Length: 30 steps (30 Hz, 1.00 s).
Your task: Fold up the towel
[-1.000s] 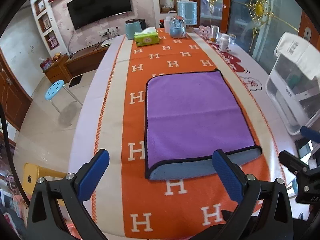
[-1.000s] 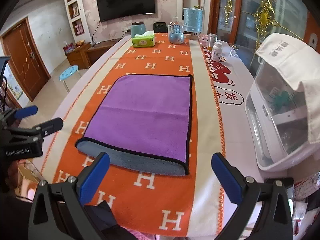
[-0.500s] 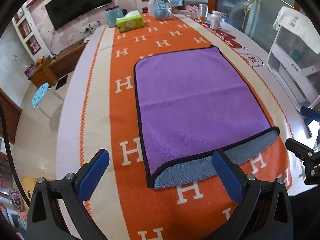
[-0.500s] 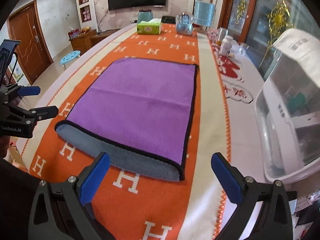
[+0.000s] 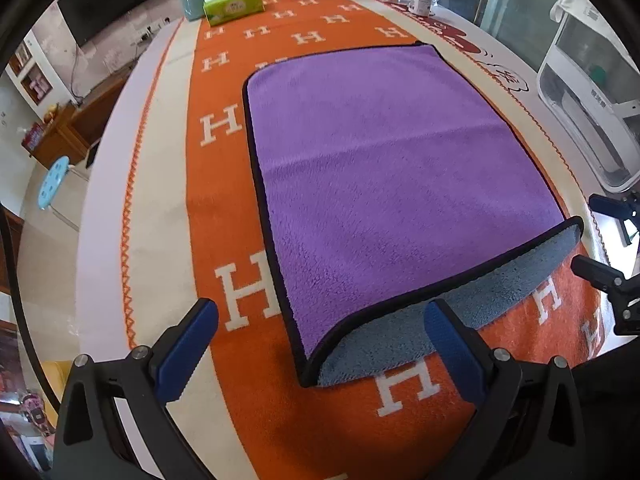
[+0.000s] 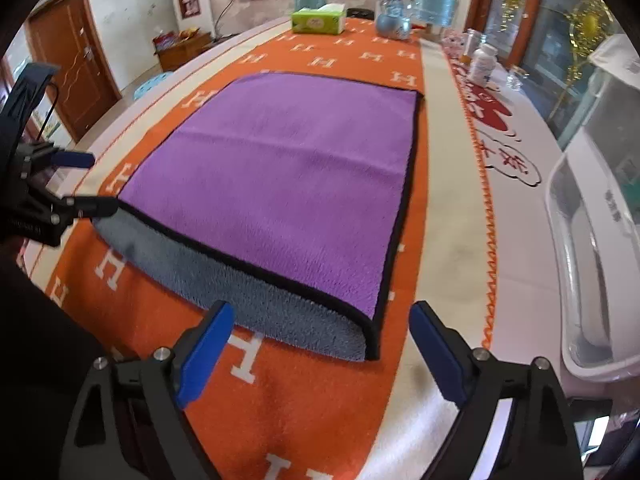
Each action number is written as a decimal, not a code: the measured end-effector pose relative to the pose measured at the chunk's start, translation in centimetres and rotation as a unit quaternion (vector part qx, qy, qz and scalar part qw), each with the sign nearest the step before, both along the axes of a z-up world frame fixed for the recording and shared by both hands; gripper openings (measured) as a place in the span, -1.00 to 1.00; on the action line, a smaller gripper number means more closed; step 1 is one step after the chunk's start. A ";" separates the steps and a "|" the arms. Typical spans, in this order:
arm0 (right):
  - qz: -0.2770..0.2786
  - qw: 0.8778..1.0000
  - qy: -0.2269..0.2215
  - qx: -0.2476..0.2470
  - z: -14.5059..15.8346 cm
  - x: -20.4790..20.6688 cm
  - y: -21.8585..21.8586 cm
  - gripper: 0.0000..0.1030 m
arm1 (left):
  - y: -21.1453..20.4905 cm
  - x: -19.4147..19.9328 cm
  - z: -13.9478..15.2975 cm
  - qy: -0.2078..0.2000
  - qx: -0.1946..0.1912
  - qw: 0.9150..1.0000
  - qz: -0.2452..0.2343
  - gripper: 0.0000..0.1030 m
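A purple towel (image 5: 384,168) with a black hem and grey underside lies folded once on the orange runner; its fold faces me and shows grey. It also shows in the right wrist view (image 6: 288,176). My left gripper (image 5: 320,348) is open, low over the towel's near left corner. My right gripper (image 6: 320,348) is open, just above the near right corner. Each gripper shows at the edge of the other's view, the right one (image 5: 608,276) and the left one (image 6: 52,204).
The table has an orange H-patterned runner (image 5: 224,128). A green tissue box (image 5: 234,7), a teal canister, a snow globe (image 6: 392,20) and bottles (image 6: 482,65) stand at the far end. A white plastic appliance (image 6: 592,216) stands at the right edge. A blue stool (image 5: 52,184) stands on the floor left.
Both grippers have moved down and forward, closer to the towel's near folded edge. Both stay open. The towel has not moved.
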State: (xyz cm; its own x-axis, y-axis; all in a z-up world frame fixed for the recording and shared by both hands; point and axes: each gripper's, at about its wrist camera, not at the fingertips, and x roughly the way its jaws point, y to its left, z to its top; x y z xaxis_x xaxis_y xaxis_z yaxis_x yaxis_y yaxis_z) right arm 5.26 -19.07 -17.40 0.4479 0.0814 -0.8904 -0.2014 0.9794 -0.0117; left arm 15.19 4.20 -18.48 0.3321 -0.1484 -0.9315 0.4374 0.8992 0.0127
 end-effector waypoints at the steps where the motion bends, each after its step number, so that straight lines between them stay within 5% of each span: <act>1: 0.004 1.000 0.005 -0.001 -0.3 0.0 0.0 0.68 | 0.1 0.2 -0.2 0.005 -0.003 1.000 -0.001 0.99; 10: 0.018 0.999 0.032 0.001 -2.1 0.1 -0.1 0.33 | 1.1 0.8 -1.6 0.027 -0.042 0.999 0.004 0.97; 22: 0.017 0.999 0.035 -0.003 -2.3 -0.5 -0.3 0.04 | 1.3 0.3 -1.9 0.048 -0.062 0.997 -0.009 0.16; 24: 0.017 0.999 0.034 -0.004 -2.3 -0.5 -0.4 -0.03 | 1.3 0.1 -2.1 0.053 -0.060 0.997 -0.011 -0.21; 30: 0.009 1.000 0.030 0.000 -2.1 -0.6 -0.7 -0.19 | 1.0 -0.3 -2.1 0.059 -0.050 0.997 -0.017 -0.38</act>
State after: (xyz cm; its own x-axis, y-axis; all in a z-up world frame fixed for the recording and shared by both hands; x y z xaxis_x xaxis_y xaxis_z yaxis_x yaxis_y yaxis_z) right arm 4.62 -19.74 -19.50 0.3920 0.0882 -0.9157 -0.2185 0.9758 0.0004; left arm 14.91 5.16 -20.61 0.2143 -0.2511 -0.9439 0.4608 0.8781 -0.1290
